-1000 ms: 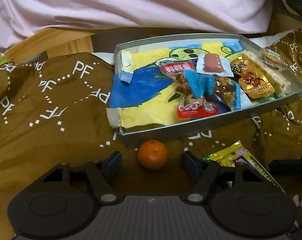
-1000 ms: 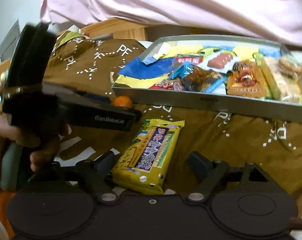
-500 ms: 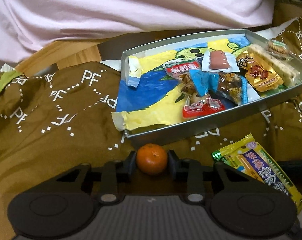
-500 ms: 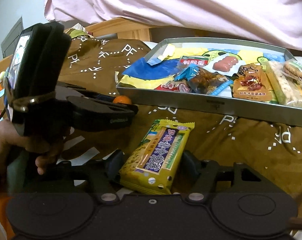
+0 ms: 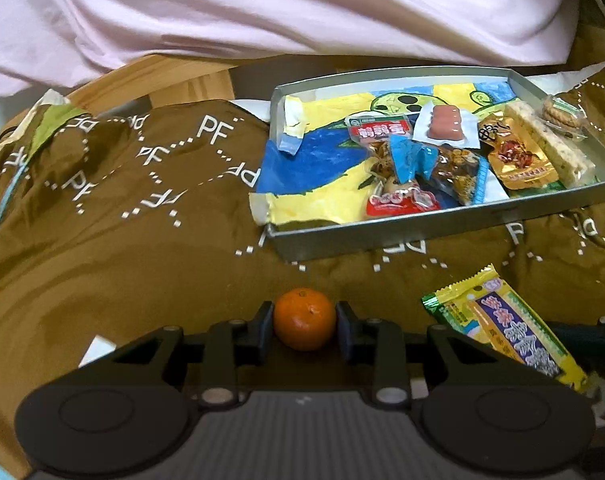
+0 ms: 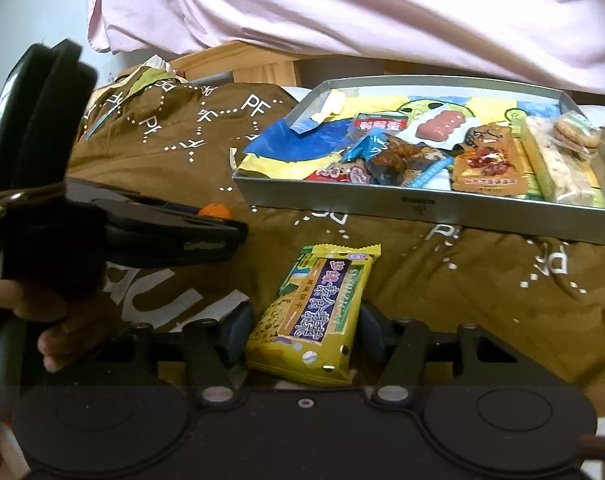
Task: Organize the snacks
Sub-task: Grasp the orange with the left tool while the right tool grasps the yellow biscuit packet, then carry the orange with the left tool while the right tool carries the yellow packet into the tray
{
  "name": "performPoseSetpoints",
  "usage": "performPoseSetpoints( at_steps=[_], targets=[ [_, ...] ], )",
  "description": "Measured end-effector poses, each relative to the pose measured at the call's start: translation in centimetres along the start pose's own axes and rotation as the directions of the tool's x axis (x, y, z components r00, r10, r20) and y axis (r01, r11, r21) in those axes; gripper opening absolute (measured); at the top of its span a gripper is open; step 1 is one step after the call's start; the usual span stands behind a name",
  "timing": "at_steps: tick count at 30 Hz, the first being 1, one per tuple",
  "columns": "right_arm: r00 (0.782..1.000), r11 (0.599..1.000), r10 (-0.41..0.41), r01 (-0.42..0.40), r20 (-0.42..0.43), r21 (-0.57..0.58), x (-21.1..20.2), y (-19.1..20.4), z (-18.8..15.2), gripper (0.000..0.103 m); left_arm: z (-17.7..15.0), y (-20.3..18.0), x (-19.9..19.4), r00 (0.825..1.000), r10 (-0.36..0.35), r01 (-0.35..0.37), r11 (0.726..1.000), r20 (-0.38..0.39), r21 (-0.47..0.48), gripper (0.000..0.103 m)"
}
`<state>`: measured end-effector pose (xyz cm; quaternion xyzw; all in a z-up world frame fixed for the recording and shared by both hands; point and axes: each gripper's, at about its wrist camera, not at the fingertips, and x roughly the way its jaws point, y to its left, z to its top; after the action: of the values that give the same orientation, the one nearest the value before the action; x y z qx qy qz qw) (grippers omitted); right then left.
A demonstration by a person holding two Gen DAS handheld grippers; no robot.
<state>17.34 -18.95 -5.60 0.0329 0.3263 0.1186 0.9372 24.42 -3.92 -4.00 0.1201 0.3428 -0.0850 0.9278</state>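
Left gripper [image 5: 304, 322] is clamping the small orange [image 5: 304, 319] between its pads, jaws narrow, fruit sitting right at the tips. Right gripper [image 6: 300, 330] is closing around the yellow biscuit packet [image 6: 312, 314]; packet is lying lengthwise between the fingers, pads looking right against its sides but I cannot tell if they are pressing yet. Packet is still resting on the brown cloth [image 5: 114, 216] covering the surface.

Metal tray [image 5: 442, 226] is sitting ahead of both grippers, slightly to the right of the left one, near but apart from the orange. Inside it, wrapped snacks are already bunching toward the far-right half: red-label pouch [image 5: 376, 130], pink sausage pack [image 5: 446, 124], blue-edged packet [image 5: 450, 172], orange-gold pouch [image 5: 518, 160], pale cereal bar [image 5: 550, 148], wrapped biscuits [image 5: 562, 114]. The tray's left part is showing only the blue-yellow paper liner [image 5: 314, 172].

Progress, judging from this: most snacks are already in the tray, two items remaining outside, and both are being picked at once. Still left: lifting the orange and the packet over the near tray wall and setting them down, probably on the free liner area. No other loose snacks are showing on the cloth in either view, so the task is looking close to its end.
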Motion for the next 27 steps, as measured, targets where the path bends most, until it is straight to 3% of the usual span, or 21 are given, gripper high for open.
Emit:
performPoseSetpoints(
  at_steps=[9,16,22,27],
  targets=[
    [0.999,0.998,-0.027,0.029,0.039,-0.053,-0.6,0.4,-0.9,0.055,-1.4,-1.6,-2.9,1.000,0.000,-0.001,1.000,-0.031,-0.031,0.035],
    [0.993,0.989,-0.046,0.061,0.110,-0.138,-1.7,1.3,-0.9,0.051,-0.8,-1.7,-4.6,1.000,-0.002,0.001,0.999,-0.017,-0.053,0.035],
    [0.993,0.986,-0.057,0.071,0.099,-0.151,-1.3,1.3,-0.9,0.050,-0.4,-1.2,-5.3,1.000,0.014,-0.015,0.998,-0.012,-0.068,0.035],
    [0.987,0.975,-0.072,0.099,0.141,-0.198,-1.8,1.9,-1.0,0.049,-0.2,-0.9,-5.8,1.000,0.026,-0.027,0.996,-0.008,-0.084,0.035]
  ],
)
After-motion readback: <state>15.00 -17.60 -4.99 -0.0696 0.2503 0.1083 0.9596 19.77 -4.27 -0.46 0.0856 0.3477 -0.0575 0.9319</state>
